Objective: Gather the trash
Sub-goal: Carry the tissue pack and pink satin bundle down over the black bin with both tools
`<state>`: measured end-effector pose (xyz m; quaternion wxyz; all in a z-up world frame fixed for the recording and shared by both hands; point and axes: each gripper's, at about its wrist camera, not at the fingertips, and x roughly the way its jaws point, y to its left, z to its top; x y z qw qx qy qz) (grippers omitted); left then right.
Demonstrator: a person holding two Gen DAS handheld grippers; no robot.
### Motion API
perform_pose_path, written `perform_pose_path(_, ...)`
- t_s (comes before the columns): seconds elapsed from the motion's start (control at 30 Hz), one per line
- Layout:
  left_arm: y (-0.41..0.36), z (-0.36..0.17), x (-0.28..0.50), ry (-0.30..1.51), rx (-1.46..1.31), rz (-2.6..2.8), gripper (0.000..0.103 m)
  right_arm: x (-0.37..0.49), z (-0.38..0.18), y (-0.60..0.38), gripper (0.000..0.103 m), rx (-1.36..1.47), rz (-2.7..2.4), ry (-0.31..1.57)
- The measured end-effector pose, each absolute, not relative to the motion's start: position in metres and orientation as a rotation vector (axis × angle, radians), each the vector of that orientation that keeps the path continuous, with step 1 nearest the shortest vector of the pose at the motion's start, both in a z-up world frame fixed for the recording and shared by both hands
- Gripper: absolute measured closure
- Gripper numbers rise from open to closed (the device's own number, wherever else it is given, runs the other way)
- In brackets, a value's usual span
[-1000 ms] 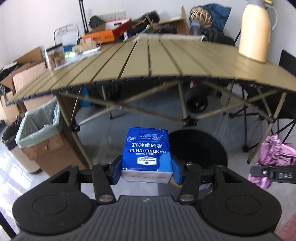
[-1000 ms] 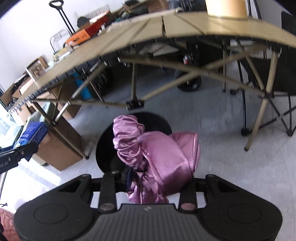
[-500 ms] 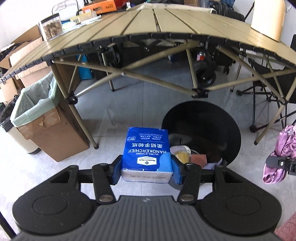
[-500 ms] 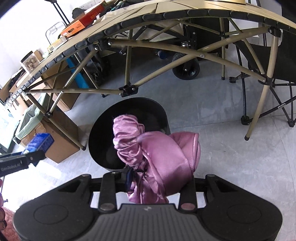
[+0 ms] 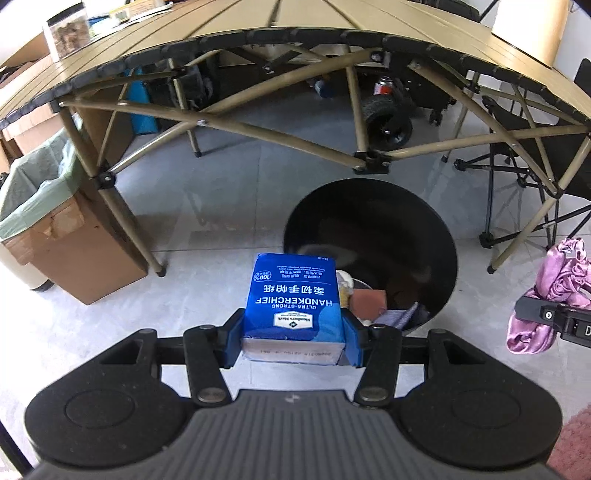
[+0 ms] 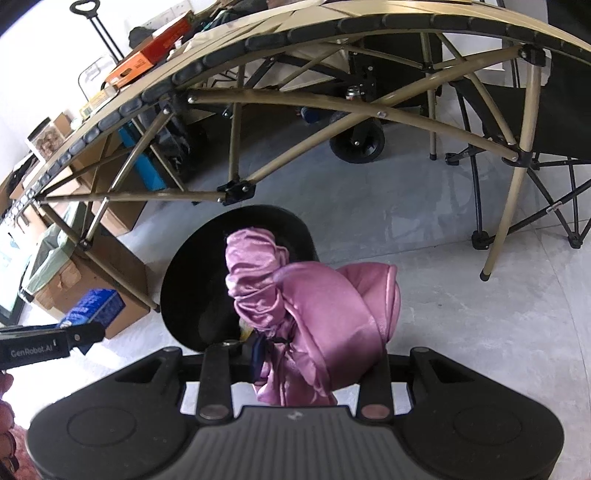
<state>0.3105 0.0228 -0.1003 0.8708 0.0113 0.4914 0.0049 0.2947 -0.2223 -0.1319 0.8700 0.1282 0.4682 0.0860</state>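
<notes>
Your left claw (image 5: 293, 334) is pinching a blue handkerchief pack (image 5: 293, 299) between its blue pads, one pad pressed on each side of the pack's lower end. The pack sticks out forward from the claw, its printed face up and its far end over the near-left rim of the round black bin (image 5: 373, 247) that stands on the grey floor. Inside the bin you can see some trash: a brown piece, something pale and a greyish scrap, close beside the pack's right edge.

Your right claw (image 6: 295, 363) is pinching a bundle of purple satin cloth (image 6: 314, 306), which bulges up and out between its fingers and hides part of the black bin behind it. In the left wrist view that cloth hangs to the right of the bin, apart from it.

The bin sits just in front of the folding counter (image 5: 280, 18), below its tan cross-braced legs. A cardboard box (image 5: 70, 236) lined with a green bag stands on the floor to the left, well apart from the bin.
</notes>
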Motion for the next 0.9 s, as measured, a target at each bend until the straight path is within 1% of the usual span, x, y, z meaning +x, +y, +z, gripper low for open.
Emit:
perform_pose_path(0.37,-0.013,-0.105,0.342,1.052,0.011,-0.04,0.05,0.304,-0.138,-0.237,0.07,0.291,0.152,0.973)
perform_pose_path(0.9,-0.05,-0.13,0.391,1.128,-0.023,-0.054,0.05,0.321,-0.153,-0.248,0.07,0.319,0.116,0.985)
